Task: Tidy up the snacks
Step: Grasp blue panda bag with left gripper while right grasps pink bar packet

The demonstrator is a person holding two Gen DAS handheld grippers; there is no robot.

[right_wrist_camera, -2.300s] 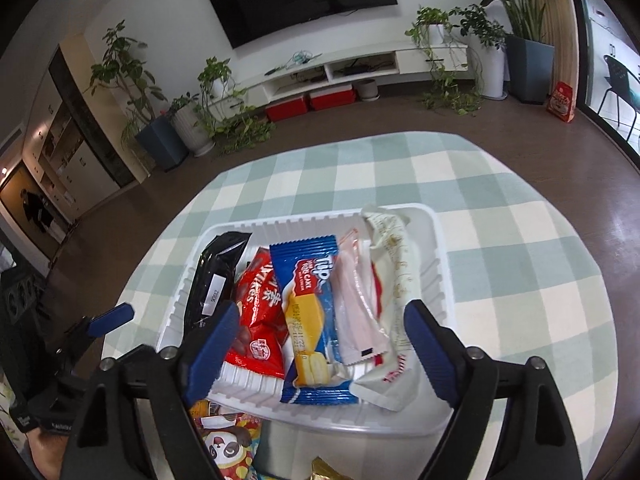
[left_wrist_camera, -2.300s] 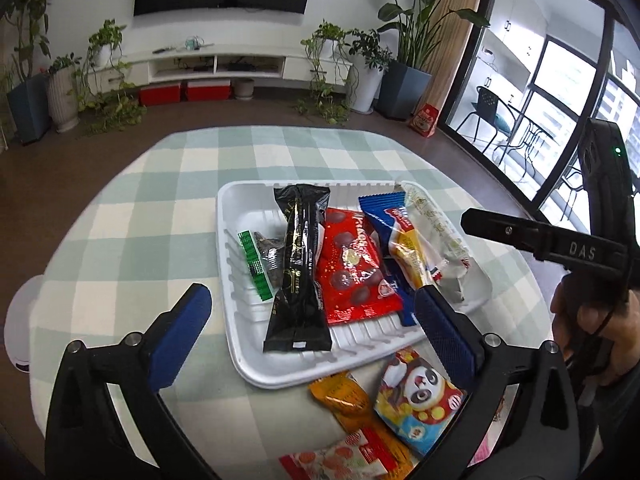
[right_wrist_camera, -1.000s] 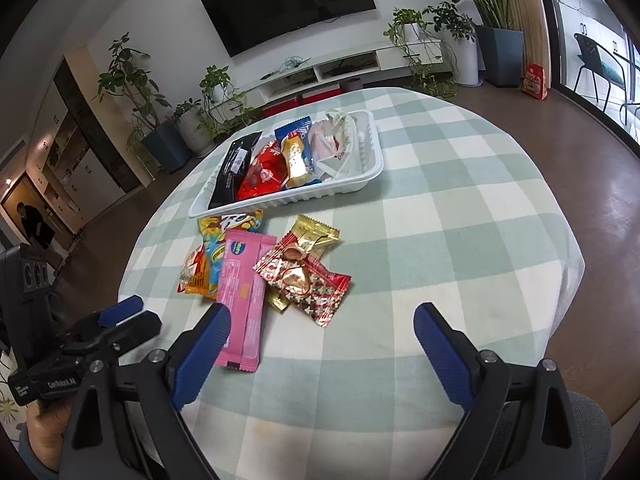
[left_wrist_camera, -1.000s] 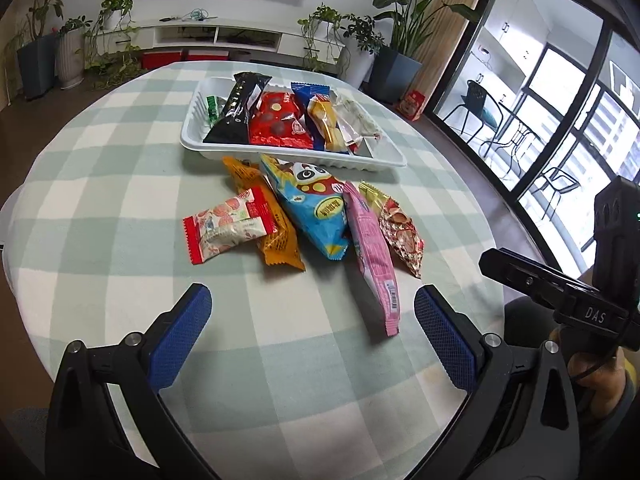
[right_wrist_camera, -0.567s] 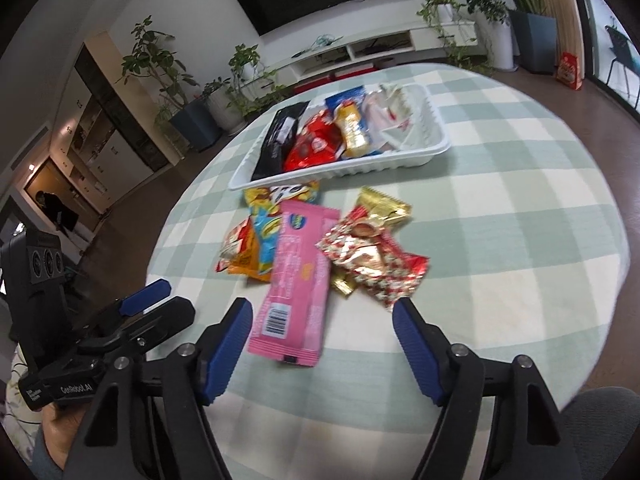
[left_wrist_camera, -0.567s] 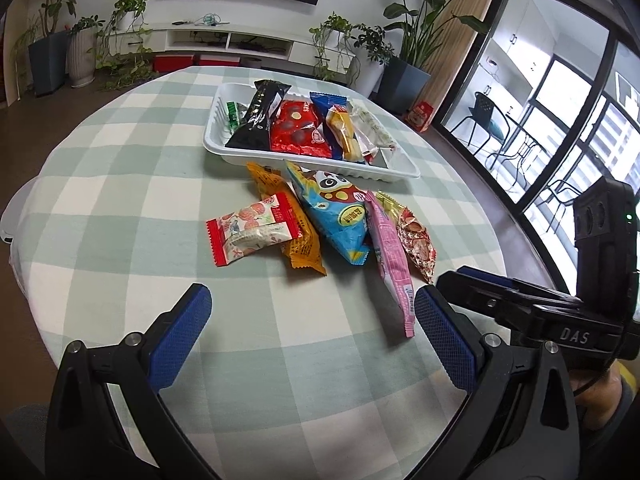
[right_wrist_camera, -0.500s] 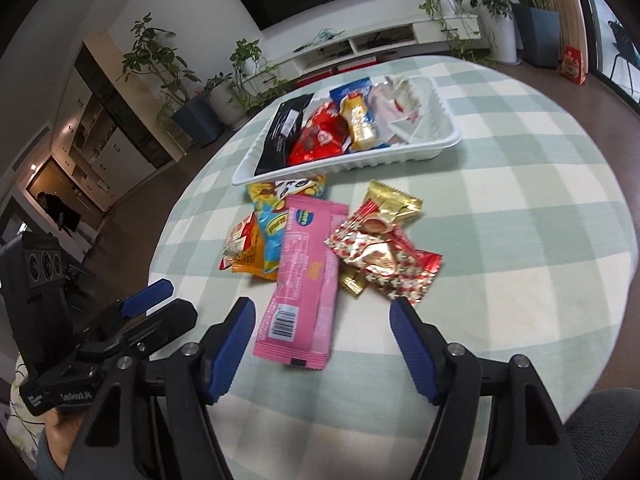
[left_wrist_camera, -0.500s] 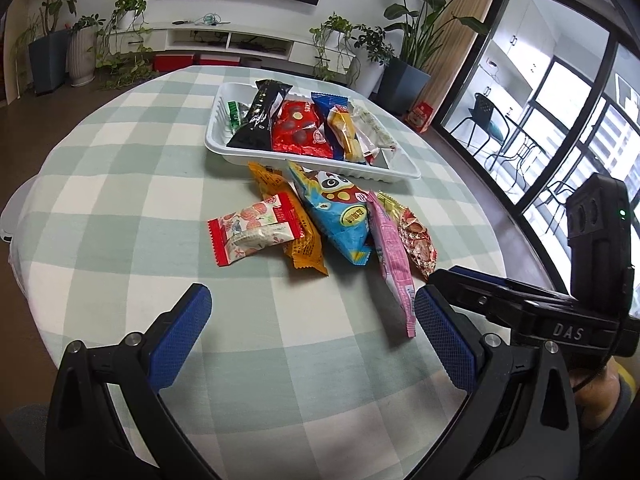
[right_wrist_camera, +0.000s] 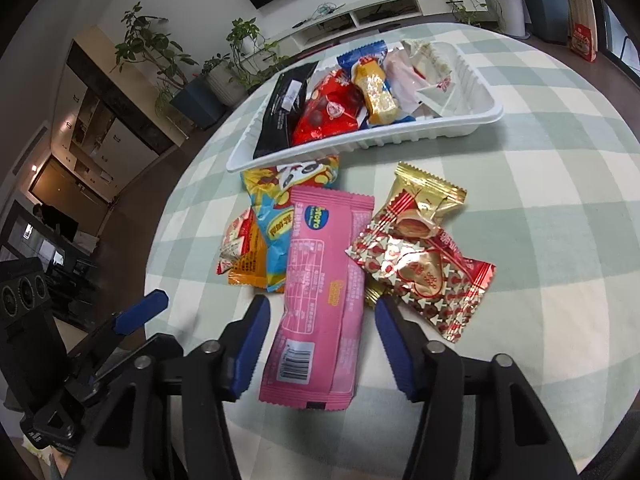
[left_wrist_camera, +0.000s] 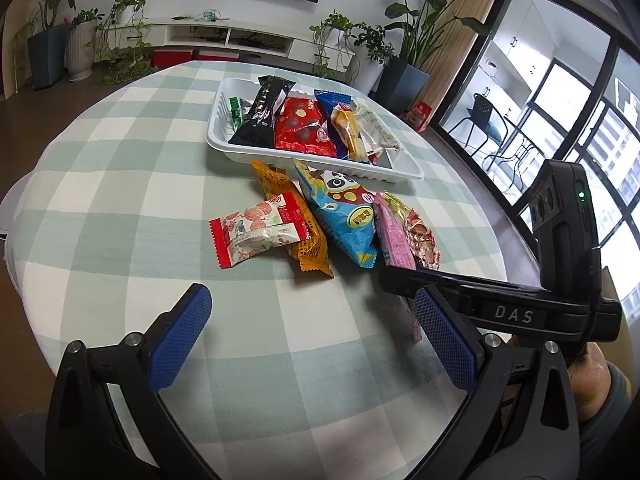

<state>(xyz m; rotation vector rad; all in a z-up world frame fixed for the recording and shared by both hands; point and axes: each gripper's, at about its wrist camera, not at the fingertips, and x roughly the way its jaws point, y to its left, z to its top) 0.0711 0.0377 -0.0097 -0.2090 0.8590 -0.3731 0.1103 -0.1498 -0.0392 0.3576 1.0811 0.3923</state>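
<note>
Right gripper (right_wrist_camera: 318,338) jaws closing astride near end of long pink foil-wrapped snack bar (right_wrist_camera: 320,292) flat on checked tablecloth (right_wrist_camera: 540,184); pads not yet pressing. Left gripper (left_wrist_camera: 312,340) wide open, empty, above bare cloth. Risk: slick flat wrapper squirting out or buckling; red-and-gold foil candy packet (right_wrist_camera: 424,268) touching right pad, possibly snagged. White plastic tray (right_wrist_camera: 400,136) beyond, nearly full.

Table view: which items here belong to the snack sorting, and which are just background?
Job:
- white tray holding packets
- pink packet between the closing right tool, pads not yet touching
- panda bag
- orange packet
- red-white packet
- red-gold packets

Background:
- potted plants
- TV shelf
- left tool, open, idle
</note>
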